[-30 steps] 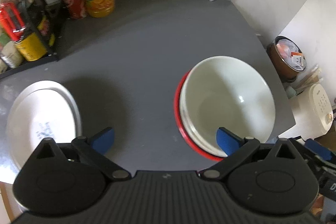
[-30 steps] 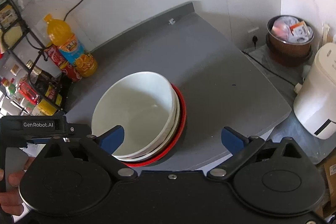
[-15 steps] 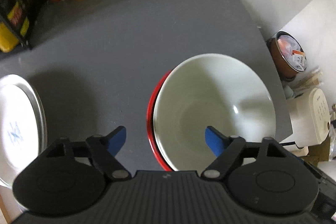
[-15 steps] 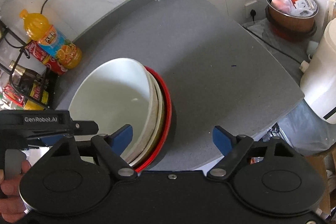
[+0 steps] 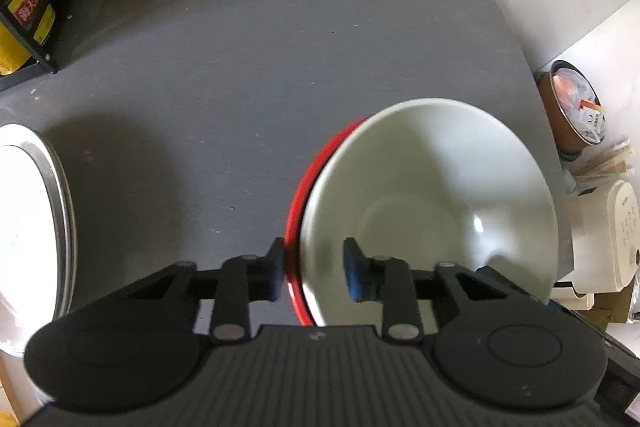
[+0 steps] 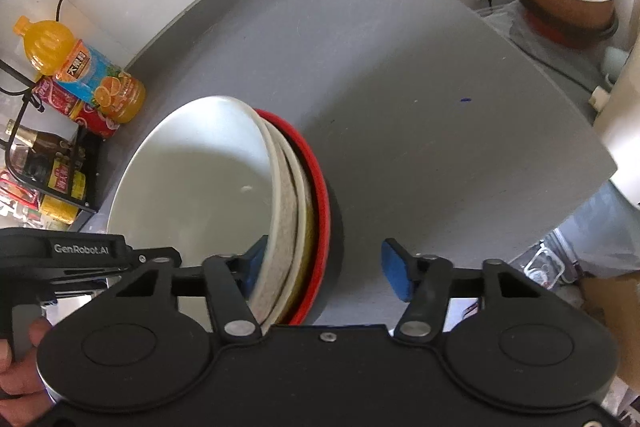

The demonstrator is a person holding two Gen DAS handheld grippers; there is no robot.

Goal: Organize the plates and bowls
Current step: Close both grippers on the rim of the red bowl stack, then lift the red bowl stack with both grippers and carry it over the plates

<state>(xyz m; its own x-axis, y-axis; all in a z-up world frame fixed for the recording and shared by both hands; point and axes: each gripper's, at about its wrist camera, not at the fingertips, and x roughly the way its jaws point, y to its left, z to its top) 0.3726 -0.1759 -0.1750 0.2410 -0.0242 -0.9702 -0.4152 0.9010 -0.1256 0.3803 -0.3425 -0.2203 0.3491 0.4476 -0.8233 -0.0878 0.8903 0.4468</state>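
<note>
Left wrist view: my left gripper (image 5: 314,267) points steeply down at a nested stack on the grey counter (image 5: 248,59). A white bowl (image 5: 432,199) sits topmost, with a red bowl (image 5: 298,211) showing as a rim round it. The jaws have just been closing and now straddle the stack's near rim, one blue pad outside against the red edge, the other inside the white bowl. I cannot tell if they pinch yet. Far left of the stack lies a plate (image 5: 28,227).

Right wrist view: my right gripper (image 6: 324,267) meets the same stack from the other side. Its jaws have also been closing; one pad sits inside the white bowl (image 6: 192,179), the other stands clear of the stack's dark outer wall, so nothing is gripped. Bottles (image 6: 80,75) stand behind the stack.

I judge these bowls stiff, glazed, slippery and breakable, heavy together. Hold the rim squarely on opposite sides and lift level.
</note>
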